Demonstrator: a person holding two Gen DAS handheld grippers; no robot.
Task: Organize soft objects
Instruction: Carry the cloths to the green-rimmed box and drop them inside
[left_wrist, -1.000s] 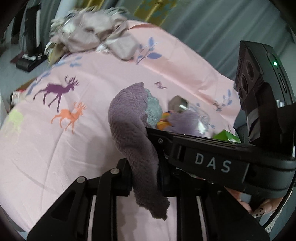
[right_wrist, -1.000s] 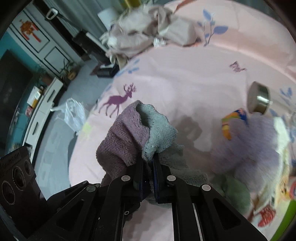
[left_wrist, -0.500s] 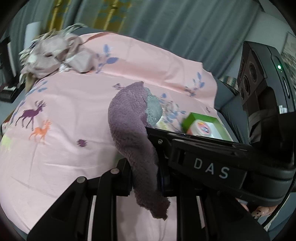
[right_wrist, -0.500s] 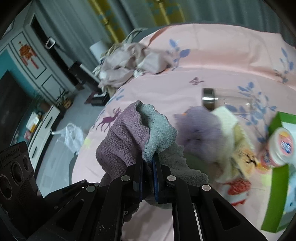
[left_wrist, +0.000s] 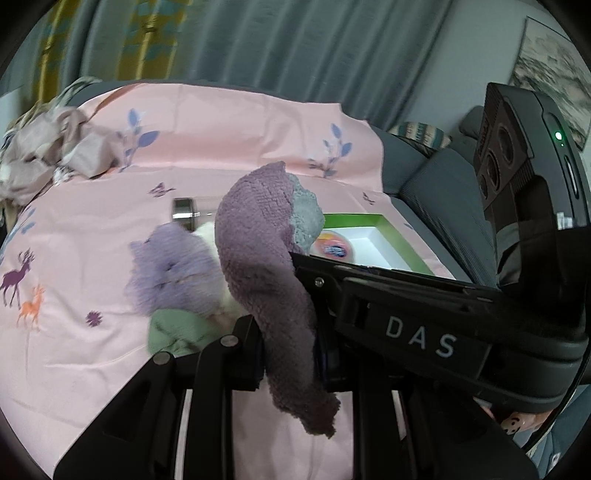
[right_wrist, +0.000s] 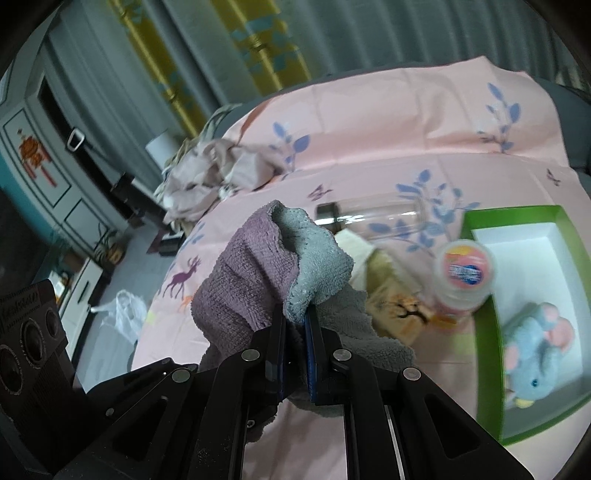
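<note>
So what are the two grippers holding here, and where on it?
Both are shut on one purple-and-grey towel: the right gripper pinches its bunched grey edge, and the left gripper clamps the purple part, whose end hangs below.

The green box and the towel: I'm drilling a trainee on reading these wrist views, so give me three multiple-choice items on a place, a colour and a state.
1. Where is the blue plush toy?
A. inside the green box
B. on the crumpled bedding
C. held in the fingers

2. Which colours does the held towel show?
A. red and yellow
B. purple and grey
C. all white

3. How does the right gripper stand?
A. wide open
B. shut on the towel
C. shut on the jar

Key: 1 A, the blue plush toy lies within the green box. 2 B, the towel has a purple side and a grey side. 3 B, the right gripper pinches the towel between its fingers.
</note>
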